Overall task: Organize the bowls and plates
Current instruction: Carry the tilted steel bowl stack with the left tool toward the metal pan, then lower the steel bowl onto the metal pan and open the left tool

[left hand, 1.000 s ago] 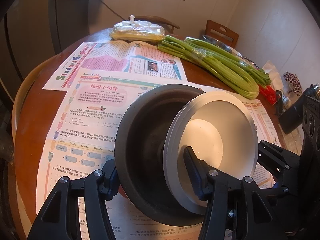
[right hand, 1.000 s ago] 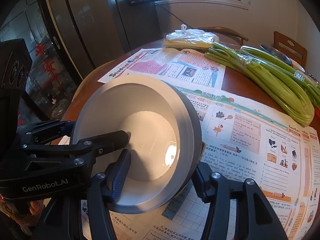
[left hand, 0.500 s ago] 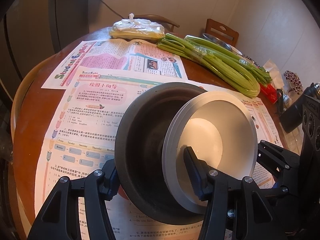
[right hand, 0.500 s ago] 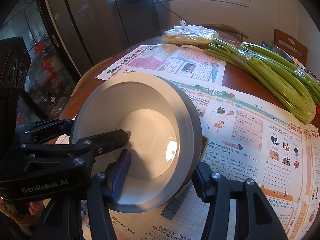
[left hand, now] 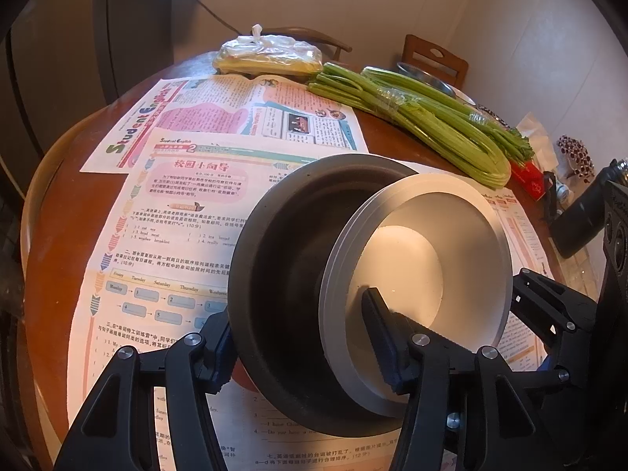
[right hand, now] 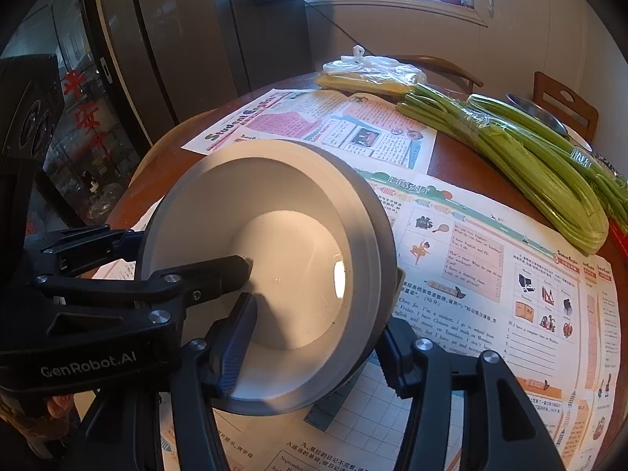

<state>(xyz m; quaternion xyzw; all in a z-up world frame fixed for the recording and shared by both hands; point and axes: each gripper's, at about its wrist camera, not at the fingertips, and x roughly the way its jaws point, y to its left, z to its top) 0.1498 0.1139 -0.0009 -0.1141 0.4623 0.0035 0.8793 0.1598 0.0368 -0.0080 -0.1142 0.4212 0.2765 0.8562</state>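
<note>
The dark bowl was tilted above the newspaper-covered surface, with the white bowl nested inside it, its rim leaning out to the right. The left tongs straddled both bowls: one finger outside the dark bowl's lower left wall, the other inside the white bowl. Its jaws were opening, with the bowls between them. The right tongs were clamped on the near walls of both bowls, one finger inside the white bowl and the other under the dark outer wall. Celery and a plastic bag lay well beyond.
</note>
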